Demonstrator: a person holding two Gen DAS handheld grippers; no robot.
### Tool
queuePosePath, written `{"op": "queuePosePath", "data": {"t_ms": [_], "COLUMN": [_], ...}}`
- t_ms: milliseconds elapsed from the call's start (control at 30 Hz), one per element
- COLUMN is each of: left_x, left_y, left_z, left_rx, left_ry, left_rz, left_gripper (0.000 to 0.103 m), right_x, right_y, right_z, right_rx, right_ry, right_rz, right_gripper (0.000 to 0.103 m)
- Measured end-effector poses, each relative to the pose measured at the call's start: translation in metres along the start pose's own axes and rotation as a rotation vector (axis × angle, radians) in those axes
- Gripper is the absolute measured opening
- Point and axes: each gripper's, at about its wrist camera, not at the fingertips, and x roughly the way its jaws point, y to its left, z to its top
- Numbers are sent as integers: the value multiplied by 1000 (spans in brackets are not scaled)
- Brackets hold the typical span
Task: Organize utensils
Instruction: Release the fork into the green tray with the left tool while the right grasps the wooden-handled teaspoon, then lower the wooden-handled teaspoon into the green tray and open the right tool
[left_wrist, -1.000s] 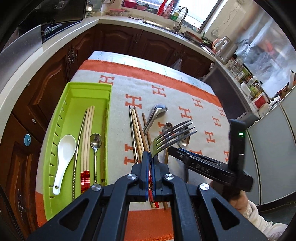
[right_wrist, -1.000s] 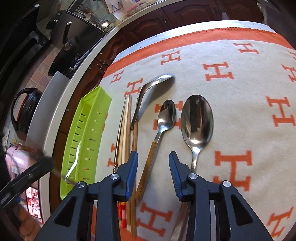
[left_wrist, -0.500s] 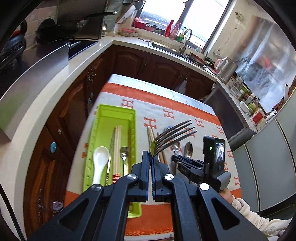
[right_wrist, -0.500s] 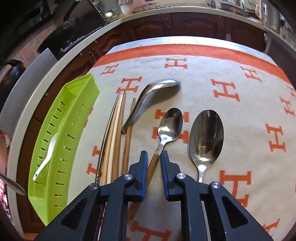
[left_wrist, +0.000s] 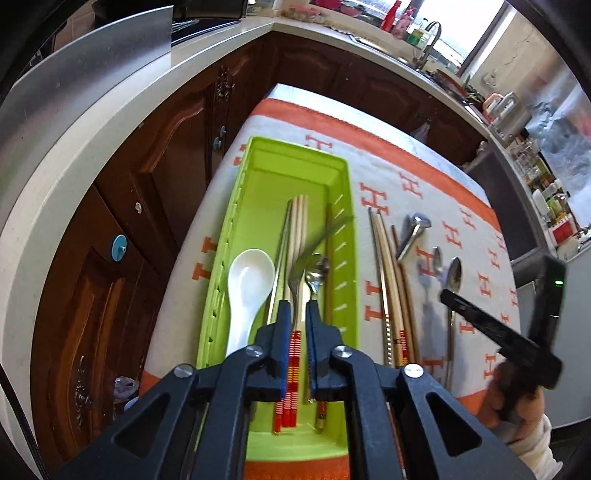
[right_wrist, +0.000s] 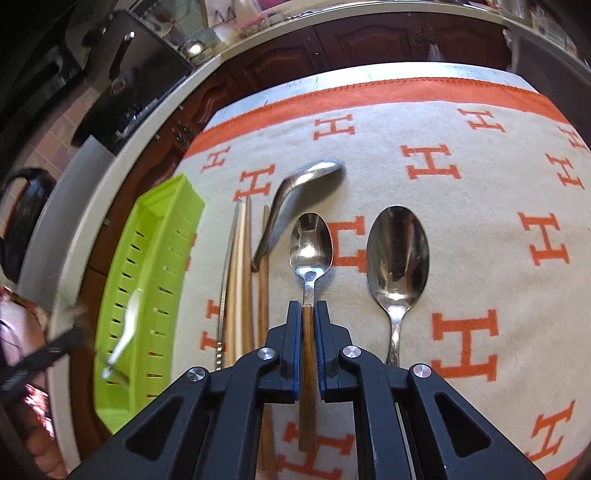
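Observation:
My left gripper (left_wrist: 298, 306) hangs over the green tray (left_wrist: 280, 177) and its jaws are opening. The steel fork (left_wrist: 295, 273) shows blurred between and beyond the fingers, slipping free onto the chopsticks (left_wrist: 299, 221) in the tray. A white spoon (left_wrist: 247, 284) and a small steel spoon (left_wrist: 317, 271) also lie in there. My right gripper (right_wrist: 308, 306) is shut on the wooden handle of a small spoon (right_wrist: 310, 240) that lies on the cloth. A large steel spoon (right_wrist: 397, 254) rests just right of it.
Several chopsticks (right_wrist: 240, 280) and a bent steel utensil (right_wrist: 291, 192) lie on the orange-and-cream cloth (right_wrist: 480, 221) between the tray and the spoons. Dark wooden cabinets (left_wrist: 166, 155) under a pale counter stand close on the tray's left. A person's hand (left_wrist: 517, 406) holds the right gripper.
The left gripper carried the fork leftward and down over the tray, then parted its jaws; the fork is dropping. The right gripper's jaws closed onto the wooden spoon handle.

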Motion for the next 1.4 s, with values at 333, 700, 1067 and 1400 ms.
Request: {"op": "queuePosePath", "data": {"t_ms": [333,700,1067,1400], "left_x": [-14,-37,-43,-34], "left_y": [19,57,68,63], "left_z": [0,-15,-21,-24], "left_rx": [-26,-49,-46,-35], "left_ry": [-89,-172,-193,-169], "left_rz": [45,193,258,260], "left_gripper": [40,58,67,70], "right_x": [-40,-12,33,21], "right_y": [48,158,181,179], "right_z": [5,-6,-23,-23], "right_rx": [-31,-155,-161,-182], "right_ry": [-4,95,189,150], "right_rz": [130,185,91,78], "right_gripper": [6,6,7,15]}}
